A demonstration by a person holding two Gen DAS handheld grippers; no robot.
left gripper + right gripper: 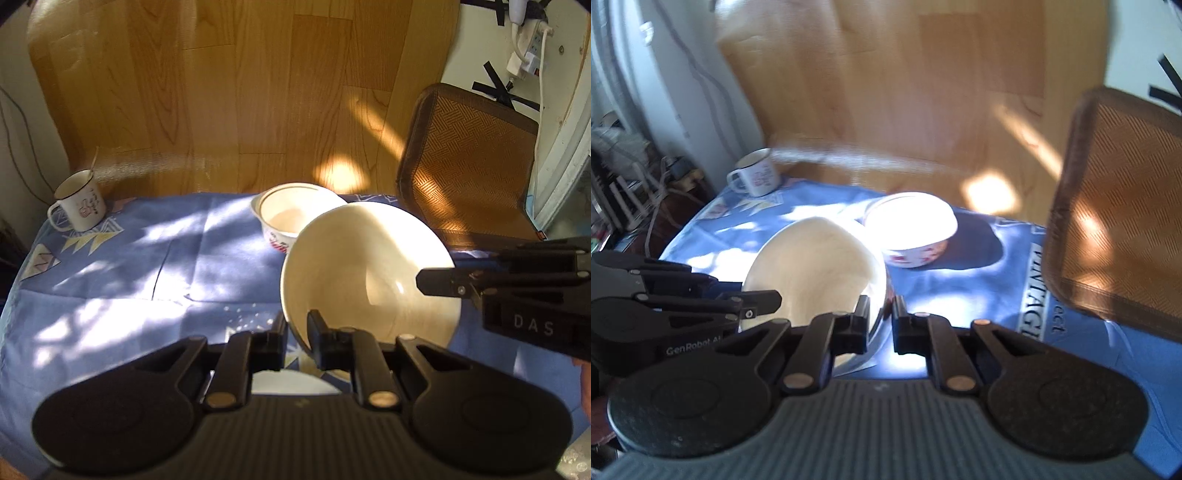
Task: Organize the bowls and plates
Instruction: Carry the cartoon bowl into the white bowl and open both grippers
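Blue cloth (110, 266) is spread under two bowls: a patterned bowl (291, 214), apparently empty, and a tilted cream bowl (362, 266), whose rim is clamped by left gripper (297, 332) and right gripper (881, 321). One mug (79, 205) is seen.

— What does the room look like?
— A wood-plank floor (236, 85) in a warm honey tone, with sun patches lying across it. The tabletop wears a blue printed cloth (110, 273), dappled with light and leaf-like shadow.
— Any furniture?
— A chair with a woven brown seat mat (469, 162) stands just beside the tabletop's far right corner, half lit.
— And the walls?
— Pale. On the right one a white power strip (532, 40) hangs with plugs and a white cord, near strips of black tape (498, 88). On the left, cables (698, 70) run down the wall to a cluttered corner.
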